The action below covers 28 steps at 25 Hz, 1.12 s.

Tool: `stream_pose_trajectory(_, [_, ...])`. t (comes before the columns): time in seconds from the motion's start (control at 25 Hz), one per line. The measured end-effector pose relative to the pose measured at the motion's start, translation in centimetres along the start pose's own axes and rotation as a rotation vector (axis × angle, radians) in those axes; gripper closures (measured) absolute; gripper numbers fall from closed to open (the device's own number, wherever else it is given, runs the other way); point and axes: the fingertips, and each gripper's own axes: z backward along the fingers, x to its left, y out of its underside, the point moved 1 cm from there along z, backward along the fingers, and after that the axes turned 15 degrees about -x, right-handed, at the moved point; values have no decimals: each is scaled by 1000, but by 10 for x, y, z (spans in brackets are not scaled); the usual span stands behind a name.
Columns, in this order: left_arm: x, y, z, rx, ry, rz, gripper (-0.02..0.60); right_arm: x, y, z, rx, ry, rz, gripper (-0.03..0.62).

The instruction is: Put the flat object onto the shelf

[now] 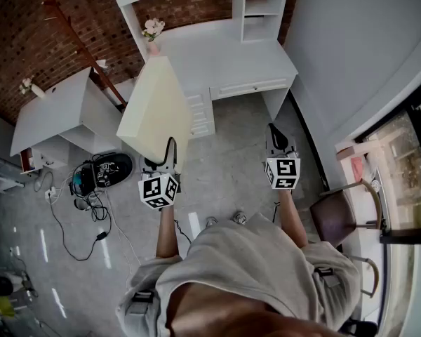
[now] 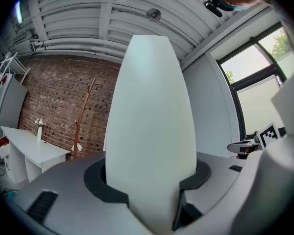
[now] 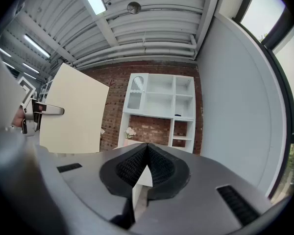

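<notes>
The flat object [image 1: 153, 109] is a pale cream panel, held up on edge in front of me. My left gripper [image 1: 168, 154] is shut on its near edge, level. In the left gripper view the panel [image 2: 152, 121] rises between the two pads and hides most of what lies ahead. My right gripper [image 1: 276, 135] hangs level to the right, shut with nothing in it; its pads meet at the tips [image 3: 146, 151]. The right gripper view shows the panel [image 3: 73, 109] at the left and the white shelf unit [image 3: 161, 106] ahead. The shelf unit [image 1: 262, 9] stands on a white desk [image 1: 217, 55].
A vase of flowers [image 1: 153, 32] stands on the desk's left end. A second white desk [image 1: 56, 107] is at the left, with cables and a black device [image 1: 102, 170] on the floor beside it. A brown chair [image 1: 344, 216] stands at the right by the window.
</notes>
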Motion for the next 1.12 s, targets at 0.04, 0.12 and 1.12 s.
stream_pose_trajectory(0.04, [0, 0, -1, -1, 0, 1, 316, 0, 0, 0, -2, -2, 1, 566])
stream_pose_trajectory(0.12, [-1, 1, -1, -4, -1, 3, 316, 0, 0, -1, -4, -5, 4, 566])
stream_pose_trajectory(1.12, [-45, 4, -18, -21, -13, 17, 319, -39, 16, 10, -4, -63, -44, 566])
